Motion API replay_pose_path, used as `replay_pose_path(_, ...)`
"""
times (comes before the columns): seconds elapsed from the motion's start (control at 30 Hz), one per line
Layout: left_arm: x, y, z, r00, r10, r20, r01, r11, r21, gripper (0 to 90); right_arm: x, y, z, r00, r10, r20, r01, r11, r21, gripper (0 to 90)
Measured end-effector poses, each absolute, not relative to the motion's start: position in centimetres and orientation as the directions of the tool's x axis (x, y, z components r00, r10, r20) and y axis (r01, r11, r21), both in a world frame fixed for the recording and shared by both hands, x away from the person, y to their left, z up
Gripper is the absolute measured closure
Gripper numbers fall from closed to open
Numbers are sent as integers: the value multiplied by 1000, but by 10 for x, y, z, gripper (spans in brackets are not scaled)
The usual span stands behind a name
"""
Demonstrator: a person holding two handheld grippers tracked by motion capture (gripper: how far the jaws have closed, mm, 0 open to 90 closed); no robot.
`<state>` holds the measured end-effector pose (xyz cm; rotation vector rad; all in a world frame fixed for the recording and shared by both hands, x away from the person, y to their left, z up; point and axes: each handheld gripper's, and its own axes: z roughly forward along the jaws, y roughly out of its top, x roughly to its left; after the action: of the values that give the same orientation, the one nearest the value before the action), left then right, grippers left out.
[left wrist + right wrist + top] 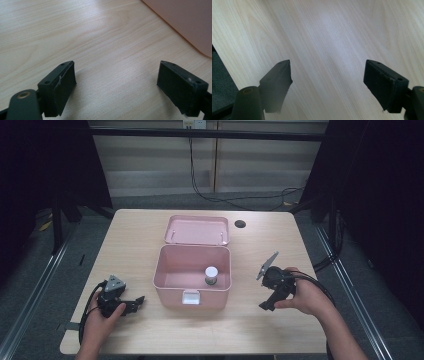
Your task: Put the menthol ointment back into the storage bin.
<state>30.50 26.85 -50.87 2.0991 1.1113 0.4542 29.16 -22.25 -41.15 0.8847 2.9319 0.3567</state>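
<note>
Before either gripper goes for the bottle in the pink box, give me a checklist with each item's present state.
1. Box lid open, lying back: ok.
2. Bottle upright inside the pink box, near its right wall: ok.
3. Left gripper open, nothing between the jaws: ok.
4. Right gripper open, nothing between the jaws: ok.
5. Table bare between each gripper and the box: ok.
6. Bottle cap tight: cannot tell.
</note>
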Motion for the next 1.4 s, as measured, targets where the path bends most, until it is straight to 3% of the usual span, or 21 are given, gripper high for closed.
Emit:
replay_pose_path(0.4, 305, 268, -509, 570, 821, -20, 574, -381, 725, 147, 280, -240, -436, -801, 598, 31, 584, 768, 263, 221)
replay_pose_path(0.93, 305, 268, -509, 570, 821, -21, 575, -381, 724, 147, 264, -264, -459, -755, 653, 62, 626, 689, 365, 219)
replay_pose_path(1.4, 305, 268, -509, 570, 822, -21, 575, -381, 724, 147, 250, -281, -482, -742, 669, 38, 616, 659, 431, 211)
